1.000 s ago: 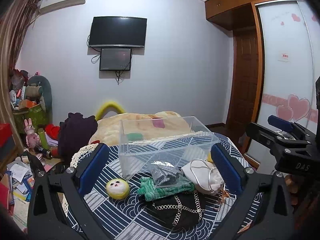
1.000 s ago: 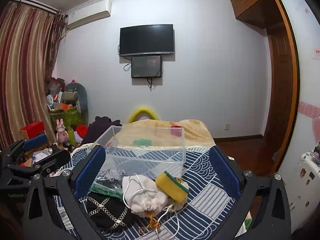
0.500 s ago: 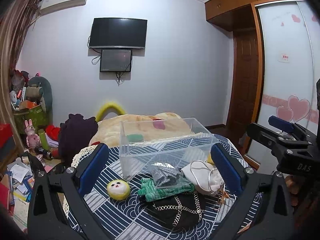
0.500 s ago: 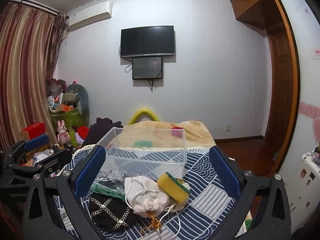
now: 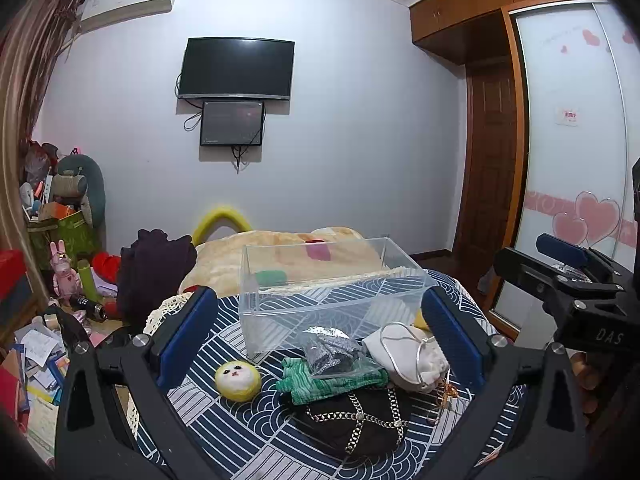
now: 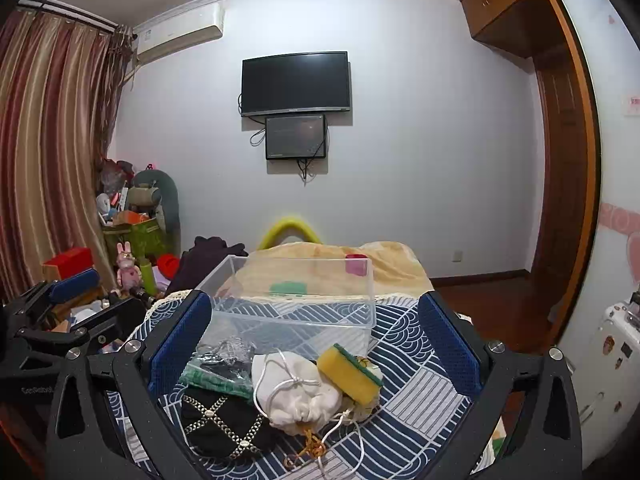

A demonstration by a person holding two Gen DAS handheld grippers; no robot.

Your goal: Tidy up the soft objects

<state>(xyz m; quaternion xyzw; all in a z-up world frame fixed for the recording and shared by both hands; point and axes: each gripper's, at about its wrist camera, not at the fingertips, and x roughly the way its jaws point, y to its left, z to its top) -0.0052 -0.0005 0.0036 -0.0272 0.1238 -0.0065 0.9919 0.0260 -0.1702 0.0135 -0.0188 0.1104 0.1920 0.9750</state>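
A clear plastic box [image 5: 332,280] [image 6: 296,300] stands empty on a table with a blue patterned cloth [image 5: 248,432]. In front of it lie a yellow cat-face plush ball [image 5: 238,378], a green knitted cloth [image 5: 332,380] under a clear bag of grey fabric [image 5: 332,350], a white drawstring pouch [image 5: 408,356] [image 6: 298,392], a black bag with gold chain [image 5: 356,420] [image 6: 224,420] and a yellow-green sponge [image 6: 348,372]. My left gripper [image 5: 320,336] is open above the pile, holding nothing. My right gripper [image 6: 312,336] is open above the pouch and sponge, holding nothing.
A bed with a tan blanket [image 5: 288,248] lies behind the table. Dark clothes [image 5: 154,264] and a cluttered floor with toys [image 5: 60,272] are at the left. A wardrobe with a sliding door [image 5: 572,140] is at the right. The other gripper shows at the right edge of the left view [image 5: 568,280].
Both views have shifted slightly; the wall TV sits a little lower in the frames. The objects on the table have not moved and both grippers stay open.
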